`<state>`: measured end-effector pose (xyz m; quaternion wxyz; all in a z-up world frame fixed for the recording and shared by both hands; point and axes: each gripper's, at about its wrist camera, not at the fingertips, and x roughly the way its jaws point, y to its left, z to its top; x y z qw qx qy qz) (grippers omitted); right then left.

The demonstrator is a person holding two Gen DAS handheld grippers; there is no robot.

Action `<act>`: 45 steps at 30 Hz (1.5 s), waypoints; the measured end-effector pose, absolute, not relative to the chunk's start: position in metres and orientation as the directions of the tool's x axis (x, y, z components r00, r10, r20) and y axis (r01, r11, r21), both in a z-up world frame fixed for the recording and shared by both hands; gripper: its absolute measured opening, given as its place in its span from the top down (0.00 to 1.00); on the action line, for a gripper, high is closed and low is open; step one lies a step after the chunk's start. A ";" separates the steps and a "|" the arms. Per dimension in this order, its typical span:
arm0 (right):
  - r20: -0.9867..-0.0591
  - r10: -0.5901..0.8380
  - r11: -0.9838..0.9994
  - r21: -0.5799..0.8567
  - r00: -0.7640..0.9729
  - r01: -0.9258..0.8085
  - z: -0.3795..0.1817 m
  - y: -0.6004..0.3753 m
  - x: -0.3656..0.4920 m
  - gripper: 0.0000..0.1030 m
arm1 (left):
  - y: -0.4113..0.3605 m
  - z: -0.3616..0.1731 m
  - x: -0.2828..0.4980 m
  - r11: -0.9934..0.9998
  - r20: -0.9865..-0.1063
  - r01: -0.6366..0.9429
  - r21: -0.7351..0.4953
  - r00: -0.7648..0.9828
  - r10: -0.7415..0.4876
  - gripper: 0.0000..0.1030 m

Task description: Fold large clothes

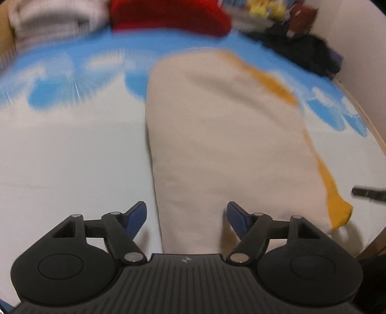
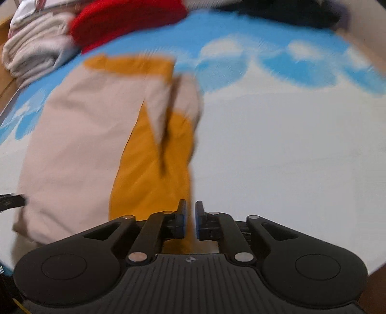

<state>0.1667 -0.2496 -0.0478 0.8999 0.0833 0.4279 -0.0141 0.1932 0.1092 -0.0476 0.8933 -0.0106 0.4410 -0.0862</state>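
The jaws of the left gripper [image 1: 187, 216] stand wide apart with nothing pinched, hovering over the near end of the beige-and-mustard garment [image 1: 224, 145]. The right gripper [image 2: 190, 221] shows jaws parted by a narrow gap, nothing clamped in it, above the garment's mustard right edge. The garment lies folded lengthwise on the bed sheet [image 1: 60, 157], white near and blue with clouds far. A red garment [image 2: 125, 21] and pale folded cloth [image 2: 36, 53] sit at the far end.
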 end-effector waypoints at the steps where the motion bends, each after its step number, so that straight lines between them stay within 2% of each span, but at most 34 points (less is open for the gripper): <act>1: -0.732 0.032 0.987 0.131 0.680 0.095 -0.038 -0.250 0.155 0.78 | 0.104 -0.037 0.176 0.986 -0.753 0.151 -0.065 0.641 -0.148 0.14; 2: -0.693 0.020 0.989 0.121 0.721 0.089 -0.029 -0.249 0.142 0.70 | 0.098 -0.027 0.160 0.988 -0.723 0.151 -0.038 0.678 -0.132 0.09; 4: -0.620 0.018 0.992 0.111 0.785 0.064 -0.015 -0.244 0.114 0.62 | 0.086 -0.010 0.127 0.989 -0.672 0.150 -0.011 0.731 -0.119 0.00; 7: -0.522 0.047 0.996 0.094 0.852 0.002 -0.002 -0.228 0.069 0.55 | 0.072 0.009 0.078 0.987 -0.612 0.158 -0.025 0.779 -0.140 0.00; 10: -0.476 0.080 0.997 0.051 0.876 -0.063 0.008 -0.207 0.031 0.50 | 0.061 0.030 0.049 0.987 -0.569 0.152 -0.057 0.807 -0.157 0.00; 14: -0.411 0.104 0.995 0.042 0.906 -0.095 0.024 -0.191 -0.011 0.24 | 0.056 0.052 0.004 0.993 -0.485 0.106 -0.060 0.866 -0.122 0.00; 16: -0.429 0.111 0.993 0.080 0.897 -0.085 0.025 -0.189 -0.020 0.19 | 0.054 0.044 -0.014 0.995 -0.465 0.091 -0.037 0.880 -0.098 0.00; 17: -0.443 0.109 0.993 0.094 0.890 -0.074 0.024 -0.187 -0.020 0.19 | 0.055 0.038 -0.017 0.996 -0.474 0.091 -0.026 0.876 -0.093 0.00; 19: -0.470 0.098 0.994 0.094 0.877 -0.061 0.018 -0.182 -0.016 0.19 | 0.055 0.024 -0.011 0.999 -0.556 0.044 -0.005 0.830 -0.040 0.00; 21: -0.483 0.078 0.997 0.060 0.872 -0.056 0.013 -0.173 -0.012 0.19 | 0.059 0.020 0.002 0.999 -0.580 -0.001 -0.038 0.814 -0.021 0.00; 25: -0.516 0.045 0.999 0.031 0.855 -0.034 0.000 -0.165 0.004 0.19 | 0.057 0.018 0.016 1.000 -0.581 -0.028 0.002 0.814 0.024 0.00; 29: -0.542 0.041 0.999 0.040 0.839 -0.023 -0.010 -0.163 0.010 0.19 | 0.058 0.016 0.018 0.999 -0.596 -0.041 -0.023 0.803 0.019 0.00; 36: -0.517 0.064 0.998 0.039 0.854 -0.051 -0.006 -0.157 0.012 0.19 | 0.059 0.010 0.030 0.999 -0.586 -0.030 -0.025 0.810 0.010 0.00; 45: -0.510 0.041 0.998 0.068 0.859 -0.007 -0.003 -0.168 0.014 0.19 | 0.052 0.012 0.032 1.000 -0.559 -0.003 -0.020 0.829 -0.008 0.00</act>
